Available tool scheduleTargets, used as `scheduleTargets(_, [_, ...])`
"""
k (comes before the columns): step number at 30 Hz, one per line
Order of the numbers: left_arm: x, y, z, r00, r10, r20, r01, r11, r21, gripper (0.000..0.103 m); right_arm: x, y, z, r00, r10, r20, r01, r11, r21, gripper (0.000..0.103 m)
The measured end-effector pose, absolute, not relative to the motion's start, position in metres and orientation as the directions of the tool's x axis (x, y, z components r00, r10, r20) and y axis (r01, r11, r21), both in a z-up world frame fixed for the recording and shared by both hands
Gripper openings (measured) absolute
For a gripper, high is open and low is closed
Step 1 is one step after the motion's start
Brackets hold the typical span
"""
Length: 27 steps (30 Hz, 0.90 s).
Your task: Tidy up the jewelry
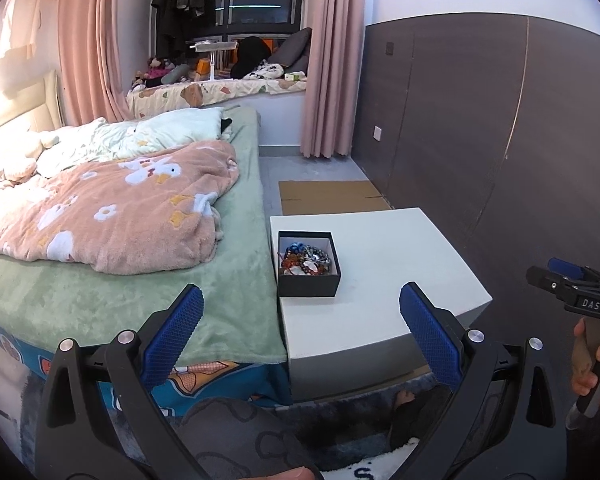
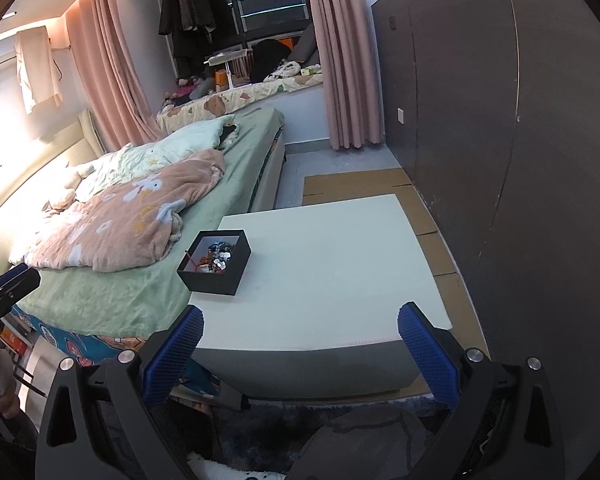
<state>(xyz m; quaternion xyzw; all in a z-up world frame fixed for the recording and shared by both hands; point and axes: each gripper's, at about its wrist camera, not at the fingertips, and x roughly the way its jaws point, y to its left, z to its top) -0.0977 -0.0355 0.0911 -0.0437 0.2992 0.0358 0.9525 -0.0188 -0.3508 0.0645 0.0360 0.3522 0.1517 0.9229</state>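
Jewelry (image 1: pixel 307 259): tangled beads, glossy and many-coloured, heaped in a box (image 1: pixel 309 287) near the left edge of the surface (image 1: pixel 400 264), just beside the bed (image 1: pixel 148 292). Box: black, square, matte, rigid-walled, pale-lined, lidless, presumably for reach from above. Surface: white, smooth, otherwise bare, likely room for sorting. Left tool (image 1: pixel 300 340) and right tool (image 2: pixel 299 342): spread wide, empty, held back off the near edge, well apart from the box; pads blue, knurled. Bed cover: green plush.
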Motion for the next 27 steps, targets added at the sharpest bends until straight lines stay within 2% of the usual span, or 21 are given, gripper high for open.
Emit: scheduleTargets(27, [-0.0999, -0.0398, 0.0963, 0.825, 0.051, -0.563, -0.094, 0.994, -0.047, 0.098, -0.0201, -0.3472, 0.0638, 0.699, 0.309, -0.645, -0.269, 0.949, 0.163, 0.095])
